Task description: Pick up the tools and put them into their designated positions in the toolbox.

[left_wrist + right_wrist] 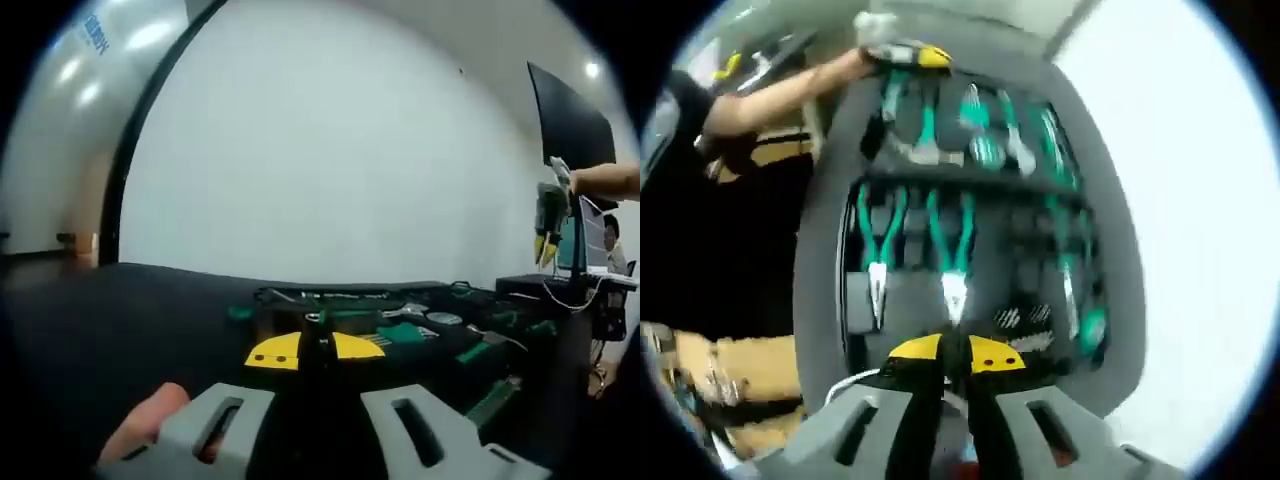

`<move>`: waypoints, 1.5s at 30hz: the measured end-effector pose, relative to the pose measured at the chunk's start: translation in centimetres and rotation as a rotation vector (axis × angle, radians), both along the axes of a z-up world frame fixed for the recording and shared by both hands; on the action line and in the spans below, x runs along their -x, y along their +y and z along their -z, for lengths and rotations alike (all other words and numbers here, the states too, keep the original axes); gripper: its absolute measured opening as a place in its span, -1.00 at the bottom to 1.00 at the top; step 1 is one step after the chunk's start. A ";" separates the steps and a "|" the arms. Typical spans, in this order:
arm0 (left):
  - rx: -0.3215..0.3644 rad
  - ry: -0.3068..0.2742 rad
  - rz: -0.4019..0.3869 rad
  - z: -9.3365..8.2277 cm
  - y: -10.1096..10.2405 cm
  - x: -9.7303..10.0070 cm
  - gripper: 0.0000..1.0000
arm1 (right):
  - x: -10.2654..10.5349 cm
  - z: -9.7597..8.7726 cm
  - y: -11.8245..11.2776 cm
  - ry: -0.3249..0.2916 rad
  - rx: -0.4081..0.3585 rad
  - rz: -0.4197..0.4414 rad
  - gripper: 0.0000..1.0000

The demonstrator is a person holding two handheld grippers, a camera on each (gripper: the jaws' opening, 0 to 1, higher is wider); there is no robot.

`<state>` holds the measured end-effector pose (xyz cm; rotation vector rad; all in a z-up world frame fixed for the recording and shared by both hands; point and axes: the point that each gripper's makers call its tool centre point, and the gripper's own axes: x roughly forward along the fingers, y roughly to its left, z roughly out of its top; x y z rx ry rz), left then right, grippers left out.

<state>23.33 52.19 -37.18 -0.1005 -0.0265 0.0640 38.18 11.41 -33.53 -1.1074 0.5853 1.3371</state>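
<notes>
A dark table (120, 310) bears an open toolbox (400, 325) lined with green-handled tools (940, 235).

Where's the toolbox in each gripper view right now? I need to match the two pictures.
Left gripper view: the toolbox lies low at centre-right on the dark surface, seen nearly edge-on, just beyond the jaws.
Right gripper view: the toolbox takes up the middle of the picture, seen facing its open inside.
Shared landmark: the green-handled tools seated in it.
</notes>
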 end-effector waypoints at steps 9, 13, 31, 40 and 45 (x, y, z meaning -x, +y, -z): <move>-0.040 0.044 -0.005 0.6 -1.9 0.9 -0.77 | -3.2 3.7 -3.2 0.118 -0.049 0.530 -0.72; -0.044 0.053 -0.016 0.7 -2.1 1.1 -0.77 | -2.8 5.4 -2.9 0.137 -0.010 0.619 -0.71; -0.020 0.031 0.016 -0.2 -3.5 1.6 -0.78 | -1.0 8.4 -1.1 0.165 0.083 0.470 -0.88; -0.021 0.046 0.015 0.0 -4.0 1.9 -0.77 | -4.6 8.4 -4.3 0.058 0.155 0.561 -0.66; -0.020 0.048 0.017 0.0 -4.4 2.1 -0.77 | -4.4 10.1 -4.0 0.076 0.151 0.527 -0.79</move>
